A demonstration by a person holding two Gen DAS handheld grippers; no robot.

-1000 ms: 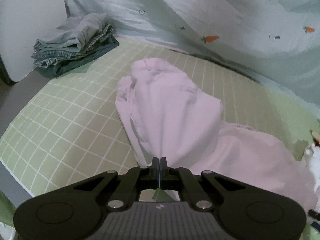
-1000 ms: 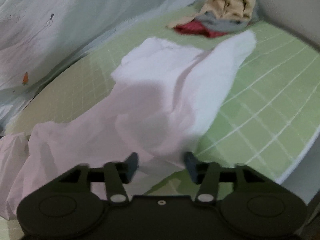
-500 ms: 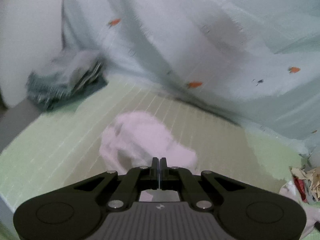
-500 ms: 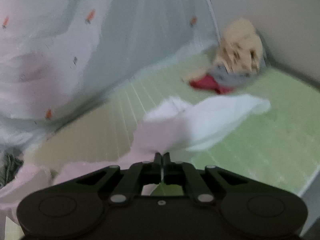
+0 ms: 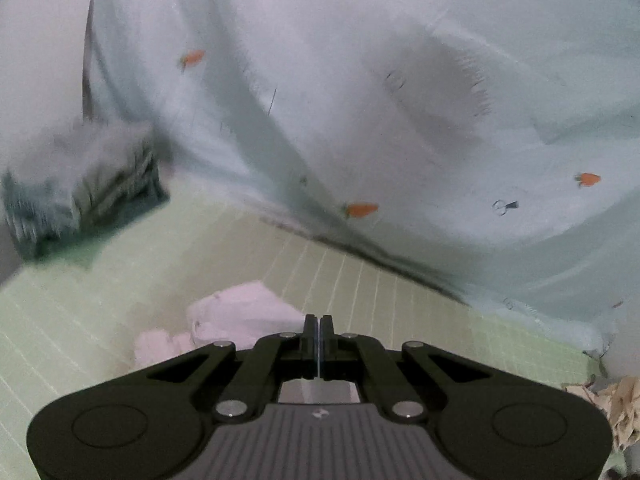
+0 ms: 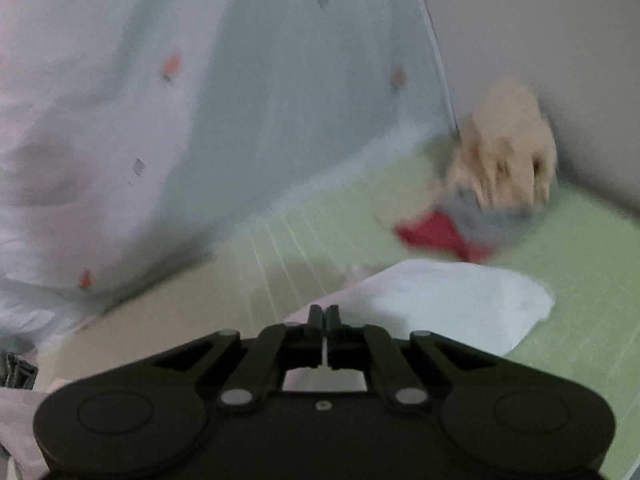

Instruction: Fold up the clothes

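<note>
A pale pink-white garment (image 5: 236, 320) hangs below my left gripper (image 5: 319, 326), which is shut on its edge and lifted above the green checked bed sheet (image 5: 200, 248). In the right wrist view the same garment (image 6: 448, 300) trails to the right of my right gripper (image 6: 324, 316), which is shut on another part of its edge. Most of the cloth is hidden under both gripper bodies. Both views are motion-blurred.
A light blue curtain with orange carrot prints (image 5: 360, 100) hangs behind the bed. A stack of folded grey-green clothes (image 5: 80, 176) sits at the far left. A heap of beige, grey and red clothes (image 6: 500, 176) lies at the far right by the wall.
My right gripper closed on the garment. Both grippers rose and tilted up, lifting the cloth off the sheet, so it now shows lower and smaller in both views.
</note>
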